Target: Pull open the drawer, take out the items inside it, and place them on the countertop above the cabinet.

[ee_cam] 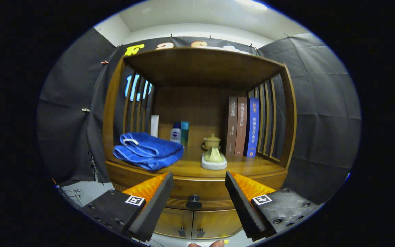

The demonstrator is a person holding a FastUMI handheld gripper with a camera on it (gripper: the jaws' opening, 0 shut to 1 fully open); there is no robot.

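A wooden cabinet stands ahead with a countertop (252, 168) under an open shelf frame. Below the countertop runs the drawer front (201, 192), closed, with a dark round knob (193, 201) at its middle. My gripper (199, 181) is open, held a short way in front of the cabinet, and the knob shows in the gap between the fingers, lower than their tips and beyond them. Nothing is held. The drawer's contents are hidden.
On the countertop lie a folded blue towel (147, 151), a white tube (154, 125), two small bottles (179, 133), a lidded green cup (212, 141), a small green piece on a white round base (214, 160) and three upright books (242, 127). Two cabinet doors (192, 223) sit under the drawer.
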